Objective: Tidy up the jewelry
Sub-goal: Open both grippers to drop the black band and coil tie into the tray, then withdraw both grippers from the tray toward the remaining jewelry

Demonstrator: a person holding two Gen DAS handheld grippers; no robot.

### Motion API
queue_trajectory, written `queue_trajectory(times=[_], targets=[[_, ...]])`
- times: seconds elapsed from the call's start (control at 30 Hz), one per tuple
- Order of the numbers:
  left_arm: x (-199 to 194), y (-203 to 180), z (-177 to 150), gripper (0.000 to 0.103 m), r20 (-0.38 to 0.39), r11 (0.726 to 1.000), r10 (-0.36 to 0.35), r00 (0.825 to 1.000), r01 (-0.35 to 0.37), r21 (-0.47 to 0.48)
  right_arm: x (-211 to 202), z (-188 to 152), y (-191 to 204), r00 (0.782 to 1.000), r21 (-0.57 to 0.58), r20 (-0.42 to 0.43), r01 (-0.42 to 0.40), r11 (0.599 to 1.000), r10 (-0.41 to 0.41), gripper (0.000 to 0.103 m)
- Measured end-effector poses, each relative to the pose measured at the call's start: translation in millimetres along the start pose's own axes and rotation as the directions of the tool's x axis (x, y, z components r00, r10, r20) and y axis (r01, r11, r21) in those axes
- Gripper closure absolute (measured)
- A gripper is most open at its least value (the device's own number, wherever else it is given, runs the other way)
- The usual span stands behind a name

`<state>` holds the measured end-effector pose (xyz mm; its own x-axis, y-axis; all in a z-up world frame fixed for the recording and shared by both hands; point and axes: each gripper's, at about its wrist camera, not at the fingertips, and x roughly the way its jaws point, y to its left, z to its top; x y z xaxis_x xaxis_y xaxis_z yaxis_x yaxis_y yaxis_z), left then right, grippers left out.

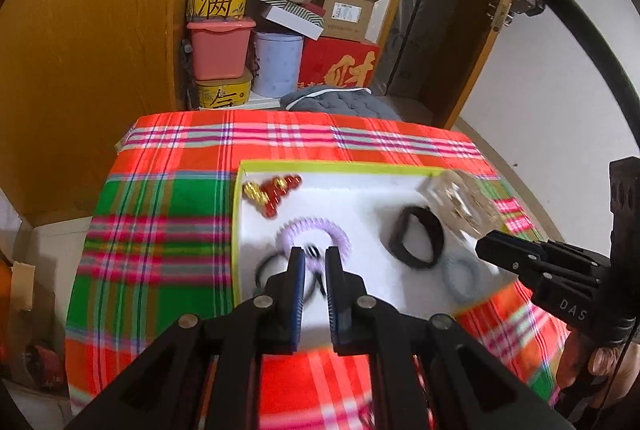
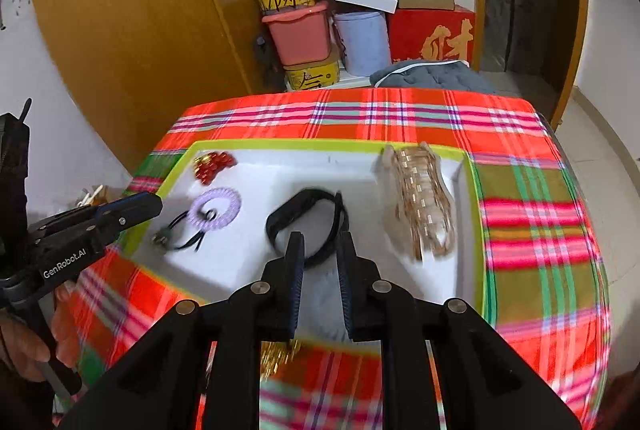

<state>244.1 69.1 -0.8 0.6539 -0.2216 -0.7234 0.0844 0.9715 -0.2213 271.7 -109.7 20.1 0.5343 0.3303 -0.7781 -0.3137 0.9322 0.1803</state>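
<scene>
- While both tongs hung above the tray (image 2: 474, 190), nothing was in either of them, so I judged the step to be a reach for the next piece.
- The left tongs (image 1: 313, 256) stood almost shut, with only a narrow gap and no item between the pads; below them lay the purple coil tie (image 1: 316, 230) and a thin black tie (image 1: 268, 266).
- The right tongs (image 2: 320, 242) showed a somewhat wider gap, also empty; the black band (image 2: 308, 226) lay just under the tips, and a grey tie (image 1: 460, 276) lay near the front edge of the tray.
- The jewelry was all on the white tray on the plaid worktop (image 2: 540, 214): red beads (image 2: 212, 164) in the far left corner, a gold piece in a clear case (image 2: 424, 202) at the right side.
- To do this step well, I think the tongs should open wider before going down, because the present gaps looked too narrow for the band.
- One pad should go inside the loop and one outside, to pinch the strap and not the whole ring.
- The pictures were blurred, so a slower approach would help.
- The purple tie and the thin black tie were touching, maybe tangled; lifting one could drag the other.
- The clear case seemed light and could slide; better to keep the right tongs away from it.
</scene>
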Motion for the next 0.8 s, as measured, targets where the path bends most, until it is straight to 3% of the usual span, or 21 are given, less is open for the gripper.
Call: queue_trajectory(times=[0.43, 0.8], targets=[[-64, -25, -62, 0.093, -0.002, 1.0, -0.021, 1.0, 0.021, -0.008, -73, -65, 6, 0.999, 0.028, 0.008, -0.043, 0.999, 0.043, 0.086], [-98, -29, -98, 0.09, -0.001, 0.999, -0.027, 1.0, 0.026, -0.02, -106, -93, 5, 0.999, 0.032, 0.015, -0.045, 0.998, 0.045, 0.086]])
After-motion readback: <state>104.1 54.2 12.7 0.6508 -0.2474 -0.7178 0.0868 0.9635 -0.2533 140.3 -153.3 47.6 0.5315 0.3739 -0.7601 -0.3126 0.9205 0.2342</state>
